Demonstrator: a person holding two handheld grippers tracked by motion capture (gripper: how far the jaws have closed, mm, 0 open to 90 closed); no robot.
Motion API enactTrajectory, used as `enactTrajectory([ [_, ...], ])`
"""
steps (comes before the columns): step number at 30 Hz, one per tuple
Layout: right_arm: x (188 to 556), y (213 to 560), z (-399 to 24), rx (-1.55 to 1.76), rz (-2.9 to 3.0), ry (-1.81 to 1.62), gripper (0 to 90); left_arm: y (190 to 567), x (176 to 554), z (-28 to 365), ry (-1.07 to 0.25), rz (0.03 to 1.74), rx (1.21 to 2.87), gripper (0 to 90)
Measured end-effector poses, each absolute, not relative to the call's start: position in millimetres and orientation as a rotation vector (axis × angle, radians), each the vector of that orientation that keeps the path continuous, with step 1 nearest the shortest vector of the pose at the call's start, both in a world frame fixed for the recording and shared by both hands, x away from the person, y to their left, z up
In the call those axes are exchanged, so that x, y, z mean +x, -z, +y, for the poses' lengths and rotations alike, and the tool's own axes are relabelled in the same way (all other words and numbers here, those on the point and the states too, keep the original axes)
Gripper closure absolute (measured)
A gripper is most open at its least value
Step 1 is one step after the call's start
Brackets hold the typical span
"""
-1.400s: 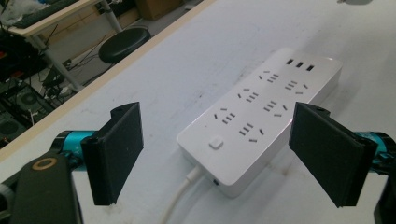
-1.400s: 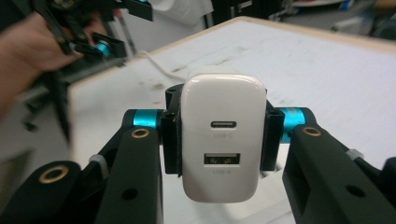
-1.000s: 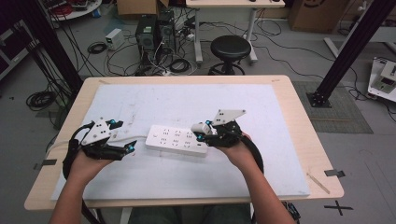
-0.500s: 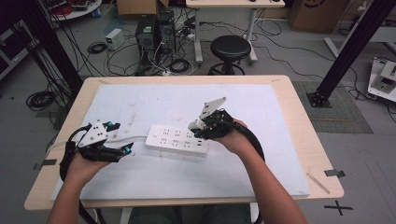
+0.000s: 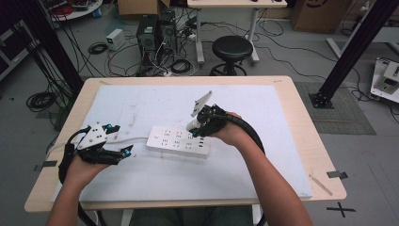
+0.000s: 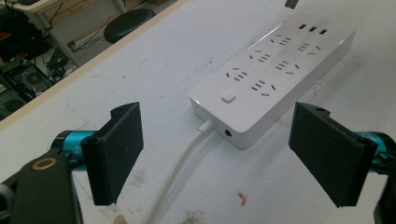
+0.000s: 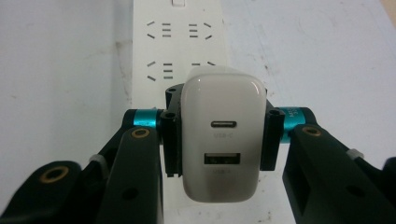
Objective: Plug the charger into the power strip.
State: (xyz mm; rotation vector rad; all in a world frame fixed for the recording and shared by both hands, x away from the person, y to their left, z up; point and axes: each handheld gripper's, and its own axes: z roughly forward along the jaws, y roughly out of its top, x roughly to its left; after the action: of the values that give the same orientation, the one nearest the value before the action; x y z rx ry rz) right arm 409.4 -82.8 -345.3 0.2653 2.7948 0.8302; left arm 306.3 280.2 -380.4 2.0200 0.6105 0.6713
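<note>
A white power strip (image 5: 178, 141) lies flat mid-mat, and its white cable (image 5: 134, 139) runs off to the left. My right gripper (image 5: 194, 128) hovers over the strip's right end, shut on a white USB charger (image 7: 223, 140) whose port face looks at the camera. The strip's sockets (image 7: 177, 42) lie just below and beyond the charger. My left gripper (image 5: 126, 151) rests on the mat left of the strip, open, with nothing between its jaws. In the left gripper view, the strip (image 6: 273, 70) and its cable (image 6: 182, 163) lie ahead of my left gripper (image 6: 224, 149).
A white mat (image 5: 263, 169) covers most of the wooden table (image 5: 310, 141). Beyond the far edge stand a black stool (image 5: 232, 48), computer cases (image 5: 157, 33) and floor cables. A black frame post (image 5: 357, 42) rises at the right.
My right gripper has carried the charger left and a little up, from beside the strip's right end to over it. The left gripper has barely shifted.
</note>
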Motion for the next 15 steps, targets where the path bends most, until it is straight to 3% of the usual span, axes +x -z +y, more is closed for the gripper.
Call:
enactTrajectory([
  [15,433,345,-52,0.151,2.940,-0.625,63.0,382,302,287,-0.675,0.630,2.010,17.7],
])
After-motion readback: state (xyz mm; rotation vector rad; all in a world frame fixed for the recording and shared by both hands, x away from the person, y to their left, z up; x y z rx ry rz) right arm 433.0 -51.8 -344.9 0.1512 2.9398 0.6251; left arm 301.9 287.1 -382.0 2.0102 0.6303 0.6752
